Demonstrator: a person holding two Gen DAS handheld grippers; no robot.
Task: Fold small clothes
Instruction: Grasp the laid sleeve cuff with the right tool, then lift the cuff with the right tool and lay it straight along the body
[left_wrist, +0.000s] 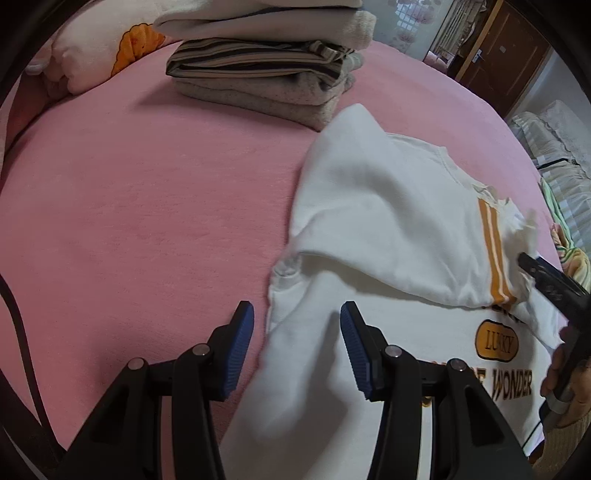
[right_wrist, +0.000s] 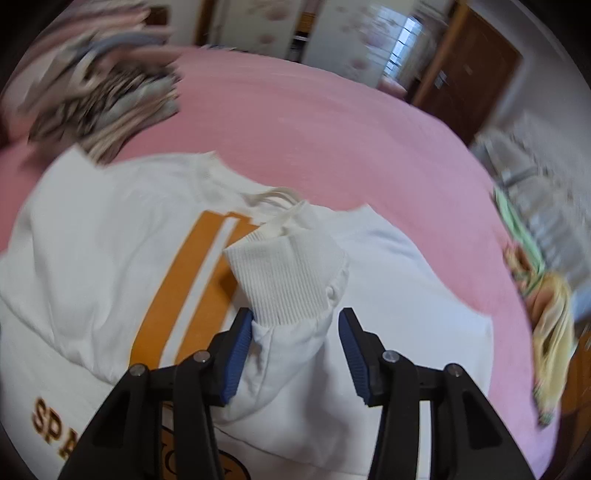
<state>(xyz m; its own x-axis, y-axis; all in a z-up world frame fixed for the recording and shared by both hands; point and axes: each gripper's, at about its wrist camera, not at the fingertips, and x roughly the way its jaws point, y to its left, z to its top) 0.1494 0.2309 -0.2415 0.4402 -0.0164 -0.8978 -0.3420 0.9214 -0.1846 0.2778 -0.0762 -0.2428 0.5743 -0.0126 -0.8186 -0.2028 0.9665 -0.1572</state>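
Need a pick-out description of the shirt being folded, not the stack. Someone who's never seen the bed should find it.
Start at the pink bed. A stack of folded clothes sits at its far side; nearer than that lies one white sweatshirt, spread out with sleeves folded across it. It is the only loose garment, with orange stripes and brown lettering, while the stack is grey, striped and cream.

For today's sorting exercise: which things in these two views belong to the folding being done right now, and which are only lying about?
Belongs to the job:
white sweatshirt
its ribbed cuff
left gripper
right gripper

Lying about:
stack of folded clothes
pillow
pink bedcover, only the work surface
wooden door
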